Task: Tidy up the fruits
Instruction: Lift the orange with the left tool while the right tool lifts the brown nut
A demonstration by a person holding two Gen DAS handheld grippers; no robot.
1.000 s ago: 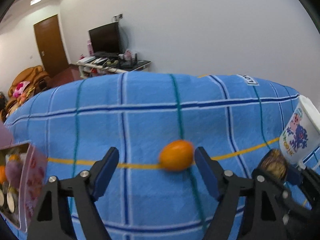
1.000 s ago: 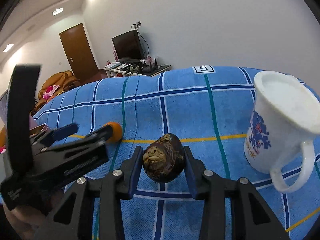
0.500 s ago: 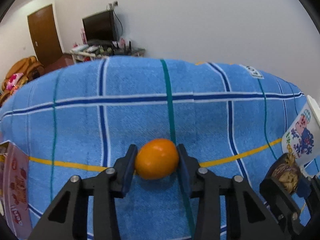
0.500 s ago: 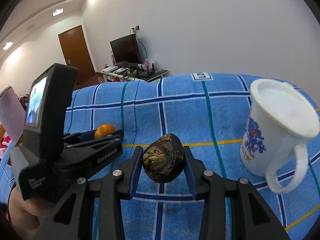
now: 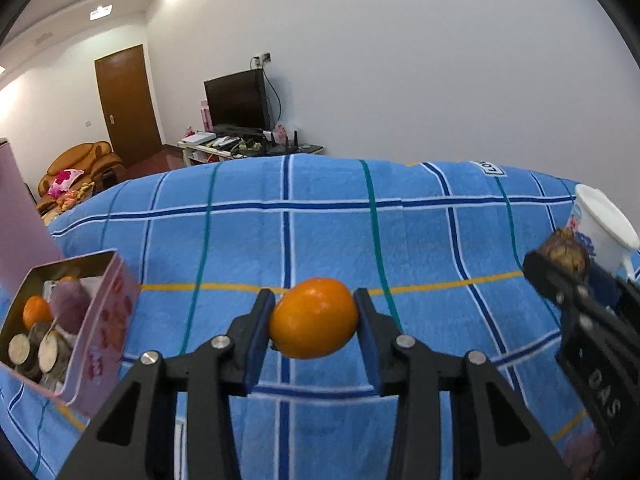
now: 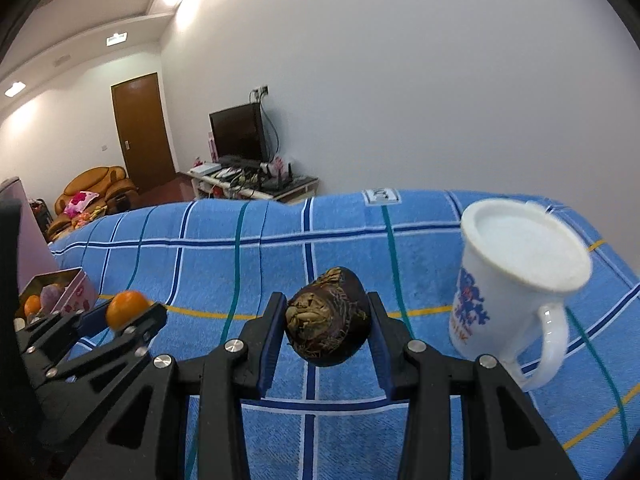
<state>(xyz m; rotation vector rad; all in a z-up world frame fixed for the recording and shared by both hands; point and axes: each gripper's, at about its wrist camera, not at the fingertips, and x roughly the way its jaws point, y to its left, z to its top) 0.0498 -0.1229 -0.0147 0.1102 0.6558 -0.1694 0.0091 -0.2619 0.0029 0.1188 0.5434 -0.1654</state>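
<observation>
My left gripper [image 5: 314, 322] is shut on a small orange fruit [image 5: 314, 323], held just above the blue checked cloth [image 5: 320, 232]. A dark brown, husky round fruit [image 6: 328, 316] sits clamped in my right gripper [image 6: 328, 320], also off the cloth. From the right wrist view the left gripper [image 6: 128, 314] and its orange fruit [image 6: 126, 308] show at the left. In the left wrist view the right gripper [image 5: 566, 262] with the brown fruit [image 5: 564, 252] is at the right edge. A pink tin box [image 5: 106, 332] at the left holds an orange, a purple fruit and several round pieces.
A white mug [image 6: 516, 292] with a blue print stands on the cloth at the right, close to the right gripper. The pink box's raised lid [image 5: 20, 220] stands at the far left. Behind the cloth-covered table are a TV stand, a brown door and an orange armchair.
The left gripper went from wide open beside the orange fruit to shut on it, then lifted and swung left, bringing the pink box into view. The right gripper kept its grip on the brown fruit.
</observation>
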